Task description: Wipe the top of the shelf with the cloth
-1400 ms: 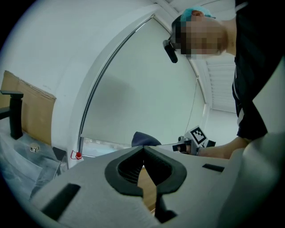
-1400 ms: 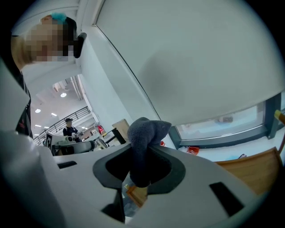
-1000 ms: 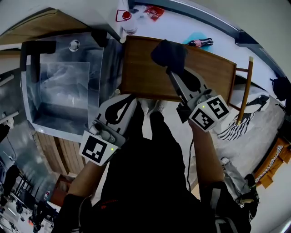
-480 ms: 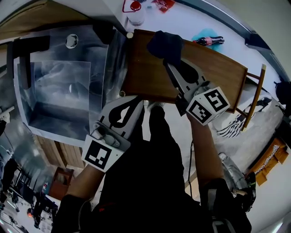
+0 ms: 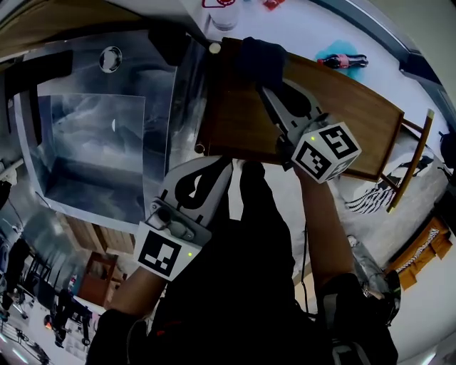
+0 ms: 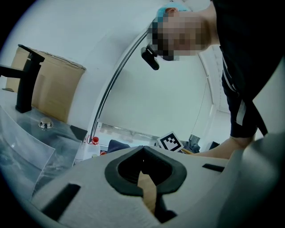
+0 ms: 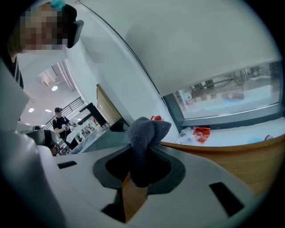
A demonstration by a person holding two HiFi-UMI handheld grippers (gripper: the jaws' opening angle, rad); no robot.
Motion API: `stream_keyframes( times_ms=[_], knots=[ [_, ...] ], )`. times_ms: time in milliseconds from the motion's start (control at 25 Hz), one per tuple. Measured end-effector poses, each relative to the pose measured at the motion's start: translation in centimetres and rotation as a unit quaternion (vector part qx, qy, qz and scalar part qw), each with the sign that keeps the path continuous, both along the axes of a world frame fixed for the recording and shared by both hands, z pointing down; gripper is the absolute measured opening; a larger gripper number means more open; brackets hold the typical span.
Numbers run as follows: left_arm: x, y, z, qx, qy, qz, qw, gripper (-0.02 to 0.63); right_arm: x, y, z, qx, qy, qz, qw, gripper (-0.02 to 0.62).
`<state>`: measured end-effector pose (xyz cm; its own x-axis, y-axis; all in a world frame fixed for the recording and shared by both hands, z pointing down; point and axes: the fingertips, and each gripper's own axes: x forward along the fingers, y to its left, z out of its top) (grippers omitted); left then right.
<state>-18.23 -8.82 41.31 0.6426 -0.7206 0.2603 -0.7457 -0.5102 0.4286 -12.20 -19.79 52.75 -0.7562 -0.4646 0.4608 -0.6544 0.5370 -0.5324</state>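
Observation:
The wooden shelf top (image 5: pixel 342 114) stretches across the upper middle of the head view. A dark grey-blue cloth (image 5: pixel 262 60) lies bunched at its far left corner. My right gripper (image 5: pixel 271 89) is shut on the cloth (image 7: pixel 144 133), which bulges out above the tips of my right gripper (image 7: pixel 146 147), and the shelf top (image 7: pixel 249 164) runs under it. My left gripper (image 5: pixel 221 167) hangs off the shelf's near edge, apart from the cloth. In its own view my left gripper (image 6: pixel 143 148) has its jaws closed together with nothing between them.
A steel sink (image 5: pixel 92 135) with a black tap (image 6: pixel 22 84) adjoins the shelf on the left. Behind the shelf, a white ledge holds a red-capped bottle (image 5: pixel 222 16), a pink bottle (image 5: pixel 343 61) and a red packet (image 7: pixel 201 132). A wooden rod (image 5: pixel 410 160) stands at the right.
My right gripper has slid the cloth a little toward the shelf's far left corner. My left gripper has stayed by the near edge, still closed.

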Motion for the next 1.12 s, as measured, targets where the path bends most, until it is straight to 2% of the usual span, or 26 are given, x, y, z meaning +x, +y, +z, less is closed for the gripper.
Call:
stream_keyframes(
  times_ms=[240, 520, 760, 1120],
  knots=[
    [-0.7, 0.1, 1.1, -0.011, -0.002, -0.006, 0.9999, 0.02, -1.6, 0.0, 3.0, -0.02, 0.015, -0.015, 1.0, 0.083],
    [-0.2, 0.1, 1.3, -0.012, -0.003, 0.004, 0.9999, 0.02, -1.2, 0.1, 5.2, -0.045, 0.017, -0.001, 0.999, 0.083],
    [0.6, 0.5, 1.7, -0.015, -0.007, 0.014, 0.9998, 0.02, -0.1, 0.6, 7.3, -0.063, 0.024, 0.014, 0.998, 0.083],
    [2.7, 0.3, 1.1, -0.008, -0.01, 0.018, 0.9998, 0.02, 3.5, 1.0, 7.7, -0.073, 0.029, 0.037, 0.996, 0.083]
  ],
)
